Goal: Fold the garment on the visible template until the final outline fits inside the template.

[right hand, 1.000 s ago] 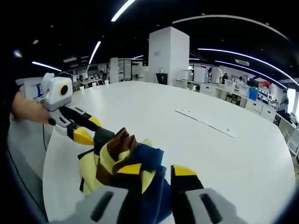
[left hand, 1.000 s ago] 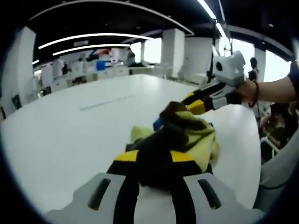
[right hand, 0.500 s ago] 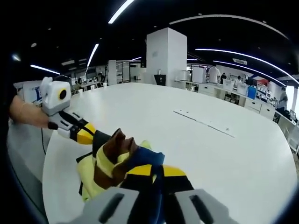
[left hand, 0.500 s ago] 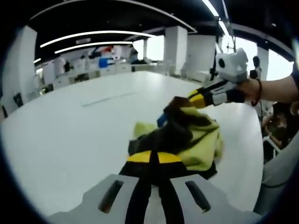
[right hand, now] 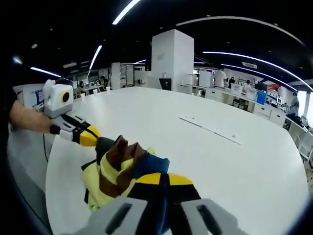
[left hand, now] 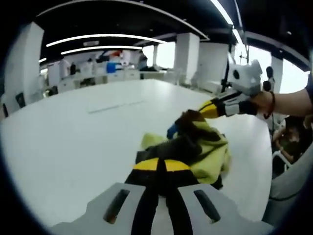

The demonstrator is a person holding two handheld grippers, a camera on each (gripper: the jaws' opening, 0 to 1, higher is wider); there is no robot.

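Garment (left hand: 195, 147) sits bunched in a yellow, brown and blue heap near the edge of the white tabletop (left hand: 73, 142). Both grippers have their jaws pinched together on its cloth: the left gripper (left hand: 159, 165) on the dark fold, the right gripper (right hand: 161, 180) on the blue part. I can't make out any template. I'd say lift and draw the two apart evenly, so the heap opens flat before any folding.
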